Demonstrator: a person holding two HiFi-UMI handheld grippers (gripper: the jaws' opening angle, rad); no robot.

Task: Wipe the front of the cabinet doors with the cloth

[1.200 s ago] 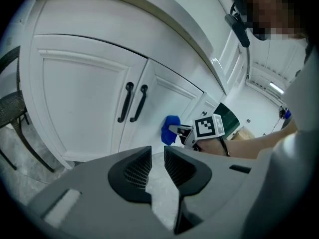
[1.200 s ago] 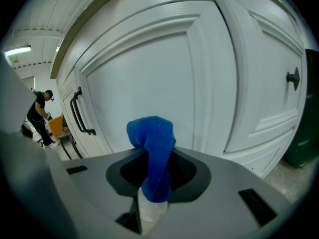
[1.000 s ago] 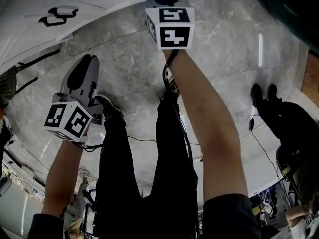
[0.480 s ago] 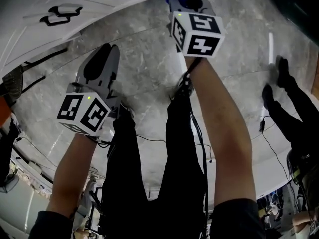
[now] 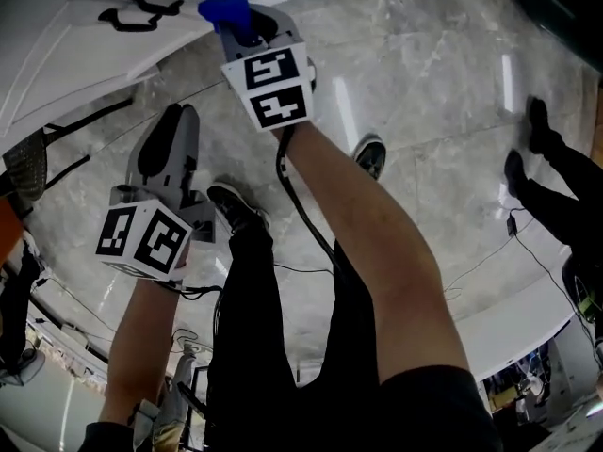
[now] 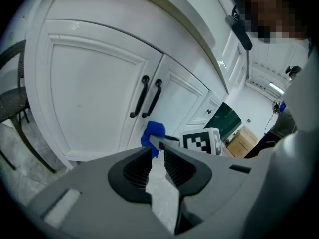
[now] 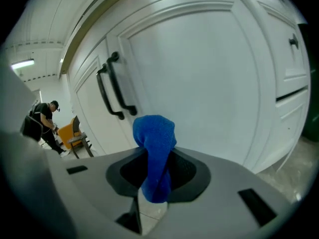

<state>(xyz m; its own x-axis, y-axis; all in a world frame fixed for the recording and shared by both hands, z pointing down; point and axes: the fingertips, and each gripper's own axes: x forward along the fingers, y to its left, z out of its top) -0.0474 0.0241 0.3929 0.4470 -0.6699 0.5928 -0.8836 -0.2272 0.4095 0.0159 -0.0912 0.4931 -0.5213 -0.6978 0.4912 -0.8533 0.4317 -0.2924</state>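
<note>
Right gripper (image 7: pixel 158 171) has swung left, pinching cloth (image 7: pixel 155 131) just before the door (image 7: pixel 199 83); left gripper (image 6: pixel 157 163), slightly spread, farther back.

floor (image 5: pixel 443 73): grey marbled tile, glossy, light streaks reflected on it
cabinet (image 6: pixel 94 98): white, base sits straight on floor along its far edge
wearer's shoes: 2 dark sneakers w/ pale soles, left shoe (image 5: pixel 231 205) and right shoe (image 5: pixel 370 153), both on floor, apart, toes toward cabinet
cable (image 5: pixel 476 260): thin, blk, lies loose across tile at right
2nd person's shoes (image 5: pixel 537 125): blk pair on floor, far right, well apart from wearer's
black chair (image 5: pixel 28 153): metal frame, mesh seat, legs on floor just beside cabinet's left end
orange chair (image 7: pixel 70 136): on floor in far bg of right gripper view, 3rd person (image 7: pixel 42 123) standing near it
</note>
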